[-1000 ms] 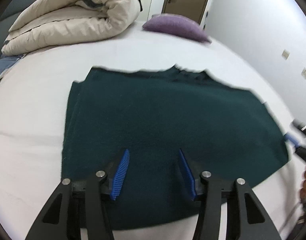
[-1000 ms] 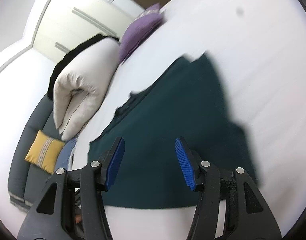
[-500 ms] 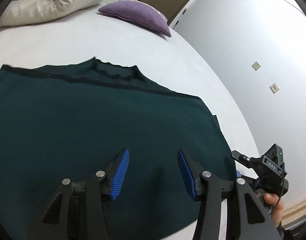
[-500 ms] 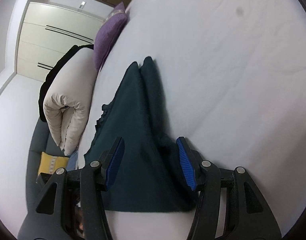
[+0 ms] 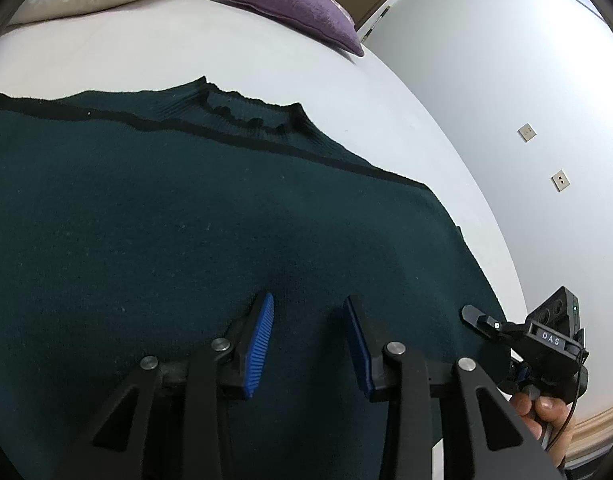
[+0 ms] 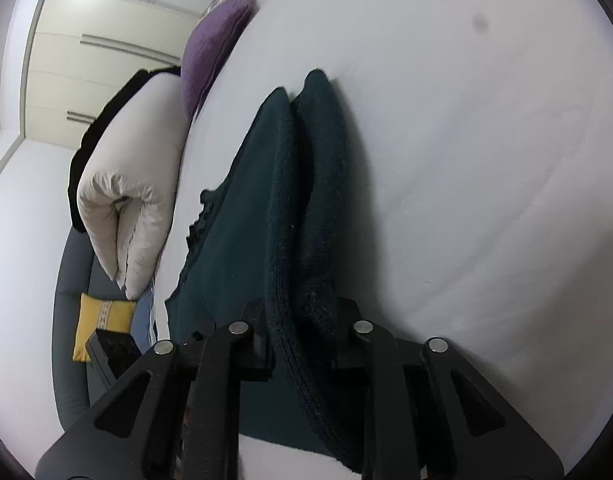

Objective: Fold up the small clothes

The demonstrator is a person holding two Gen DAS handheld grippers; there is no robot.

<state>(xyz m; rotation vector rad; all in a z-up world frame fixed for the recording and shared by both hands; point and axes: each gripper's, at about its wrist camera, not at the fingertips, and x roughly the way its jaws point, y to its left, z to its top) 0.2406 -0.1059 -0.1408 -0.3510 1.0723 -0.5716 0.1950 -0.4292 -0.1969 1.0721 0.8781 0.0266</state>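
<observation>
Hovering low over the dark green sweater (image 5: 210, 240), the left claw (image 5: 309, 340) points toward the neckline with its blue-padded fingers (image 5: 260, 340) spread apart and nothing between them. The right claw (image 6: 302, 344) sits at the sweater's right edge, seen in the left wrist view as a black body (image 5: 546, 344) held by the person's hand (image 5: 546, 412). In the right wrist view its fingers (image 6: 254, 344) stand on either side of a raised double fold of the knit (image 6: 306, 200), the fabric filling the gap between them; the pads are hidden by the cloth, so whether they actually press it cannot be told.

The sweater lies spread flat on the white bed (image 5: 186, 40), collar (image 5: 250, 116) facing away from the left claw, black trim running along the shoulders. Its right edge is lifted into a ridge running away from the right claw.

A purple cushion (image 5: 294, 4) rests beyond the collar, beside a rolled cream duvet (image 6: 122, 184). A yellow cushion (image 6: 102, 320) lies on a grey sofa (image 6: 66, 360)
</observation>
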